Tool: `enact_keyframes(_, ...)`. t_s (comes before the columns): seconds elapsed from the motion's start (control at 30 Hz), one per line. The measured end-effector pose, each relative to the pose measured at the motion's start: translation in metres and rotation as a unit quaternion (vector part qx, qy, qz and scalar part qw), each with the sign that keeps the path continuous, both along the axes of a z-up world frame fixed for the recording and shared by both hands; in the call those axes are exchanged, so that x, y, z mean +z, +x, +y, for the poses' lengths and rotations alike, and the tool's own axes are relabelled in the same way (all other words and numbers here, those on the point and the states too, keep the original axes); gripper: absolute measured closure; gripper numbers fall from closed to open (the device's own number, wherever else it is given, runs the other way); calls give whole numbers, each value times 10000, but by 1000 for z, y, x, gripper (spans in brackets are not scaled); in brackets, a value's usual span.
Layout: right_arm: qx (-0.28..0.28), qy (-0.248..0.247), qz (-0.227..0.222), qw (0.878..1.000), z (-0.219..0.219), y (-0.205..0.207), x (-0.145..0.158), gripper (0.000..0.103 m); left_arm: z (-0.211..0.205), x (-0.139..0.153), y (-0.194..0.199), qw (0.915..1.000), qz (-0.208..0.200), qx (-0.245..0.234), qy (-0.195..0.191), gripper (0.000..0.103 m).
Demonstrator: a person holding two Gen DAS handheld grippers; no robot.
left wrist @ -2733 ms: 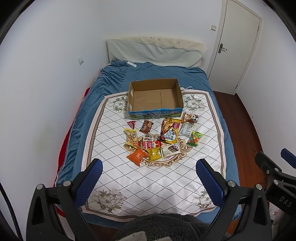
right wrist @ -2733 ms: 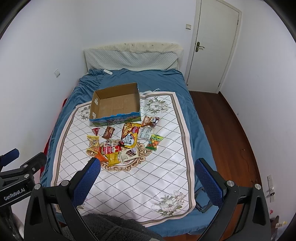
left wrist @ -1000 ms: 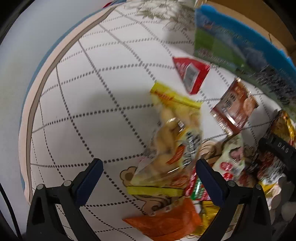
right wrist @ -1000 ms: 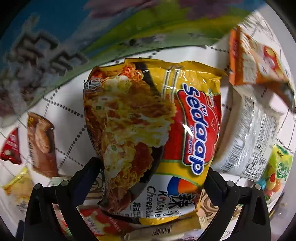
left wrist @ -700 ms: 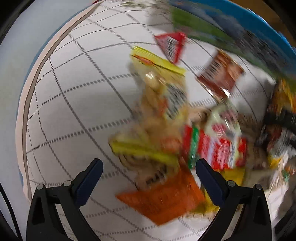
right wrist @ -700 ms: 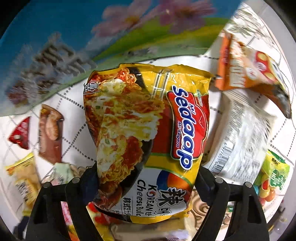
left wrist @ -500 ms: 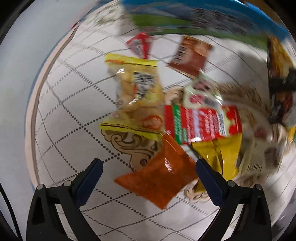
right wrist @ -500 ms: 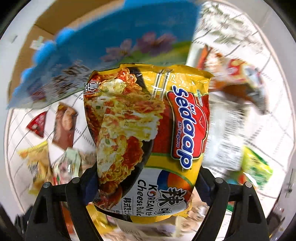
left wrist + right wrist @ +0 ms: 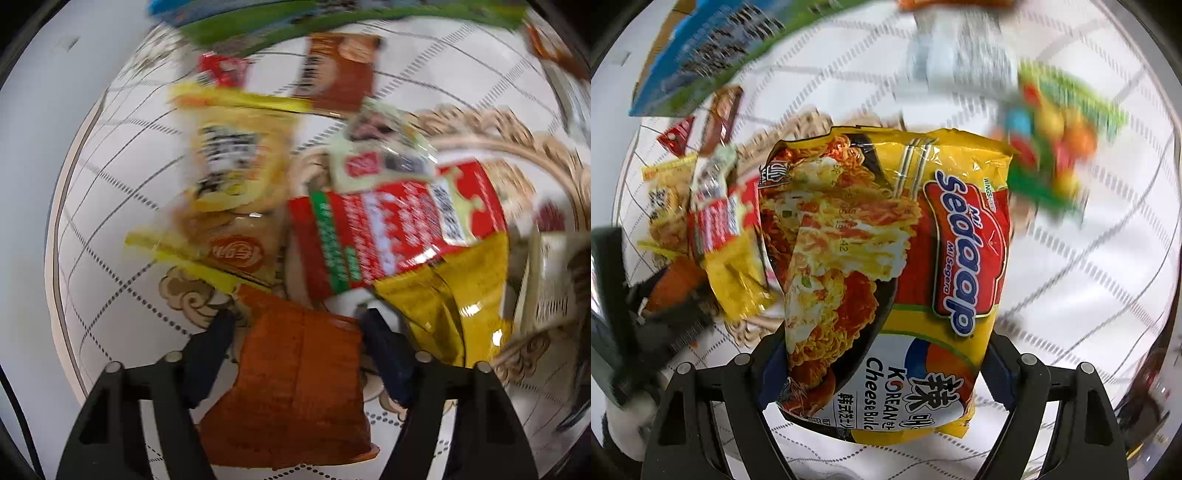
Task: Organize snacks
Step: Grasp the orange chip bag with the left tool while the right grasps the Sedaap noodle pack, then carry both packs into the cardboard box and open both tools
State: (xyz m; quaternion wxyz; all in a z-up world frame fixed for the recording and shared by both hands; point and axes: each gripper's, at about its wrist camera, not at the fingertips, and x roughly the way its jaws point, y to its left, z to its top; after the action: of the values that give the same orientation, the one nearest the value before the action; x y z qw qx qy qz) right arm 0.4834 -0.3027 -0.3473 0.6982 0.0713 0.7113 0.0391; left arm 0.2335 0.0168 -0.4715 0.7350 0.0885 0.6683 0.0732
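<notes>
My left gripper (image 9: pixel 299 339) is shut on an orange snack packet (image 9: pixel 295 387) at the near edge of the snack pile. Beyond it lie a red packet (image 9: pixel 391 229), a yellow packet (image 9: pixel 454 295), a pale yellow biscuit bag (image 9: pixel 229 184) and a brown packet (image 9: pixel 340 70). My right gripper (image 9: pixel 879 369) is shut on the yellow Sedaap noodle packet (image 9: pixel 886 280) and holds it above the quilt. The left gripper's black body (image 9: pixel 613 295) shows at the left of the right wrist view, by the orange packet (image 9: pixel 672 288).
The blue-and-green wall of the cardboard box (image 9: pixel 295 18) runs along the top; it also shows in the right wrist view (image 9: pixel 713 55). A green candy bag (image 9: pixel 1056 147) and a white packet (image 9: pixel 960 55) lie on the white quilted cover (image 9: pixel 1089 258).
My left gripper moved onto the orange packet and closed on it. My right gripper closed on the noodle packet, lifted it and drew back from the box.
</notes>
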Motion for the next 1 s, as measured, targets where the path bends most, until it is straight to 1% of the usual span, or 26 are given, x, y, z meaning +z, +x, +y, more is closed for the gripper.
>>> enact_keyframes(0.1,-164,-85,94,9998,4,-9,-18,14,18,6,-2,9983,-50,491,-314,34)
enact_keyframes(0.13,-231,-117,118,9996,6,-10,-24,14,20,6,-3,9978,-48,543,-367,34)
enact_keyframes(0.23,-345,-176,149,9991,12,-10,-36,9,15,2,-8,9990,5,363,-274,33)
enact_keyframes(0.27,-379,-178,164,9990,14,-10,-39,7,27,-6,0,9993,28,290,-235,33)
enact_keyframes(0.3,-392,-185,159,9989,9,-11,-37,6,24,-8,-3,9997,36,208,-154,33)
enact_keyframes(0.4,-392,-336,97,9986,21,-14,-47,5,3,-20,4,9999,-19,105,-43,33)
enact_keyframes(0.43,-379,-398,58,9985,28,-15,-51,5,-13,-16,0,9999,-75,120,-37,38)
enact_keyframes(0.5,-364,-485,-45,9982,38,-16,-53,7,-18,-11,-6,9998,-138,142,-34,42)
enact_keyframes(0.57,-346,-547,-159,9978,49,-22,-55,14,-23,0,-15,9995,-186,231,-80,44)
enact_keyframes(0.6,-331,-541,-191,9978,54,-38,-56,15,-23,4,-17,9993,-202,286,-103,45)
enact_keyframes(0.67,-329,-475,-219,9981,59,-46,-51,15,-20,15,-25,9988,-228,378,-196,46)
enact_keyframes(0.7,-343,-426,-210,9983,51,-49,-43,15,-21,23,-30,9982,-257,457,-290,46)
enact_keyframes(0.8,-348,-245,-264,9987,55,-55,-23,15,-17,52,-44,9963,-363,573,-531,46)
enact_keyframes(0.93,-208,114,-484,9985,71,-55,23,15,-19,106,-46,9873,-576,832,-1222,46)
enact_keyframes(0.97,-153,213,-540,9982,73,-52,37,15,-16,127,-41,9840,-644,867,-1414,46)
enact_keyframes(1.0,-90,333,-603,9976,78,-46,50,15,-16,136,-24,9812,-708,879,-1565,46)
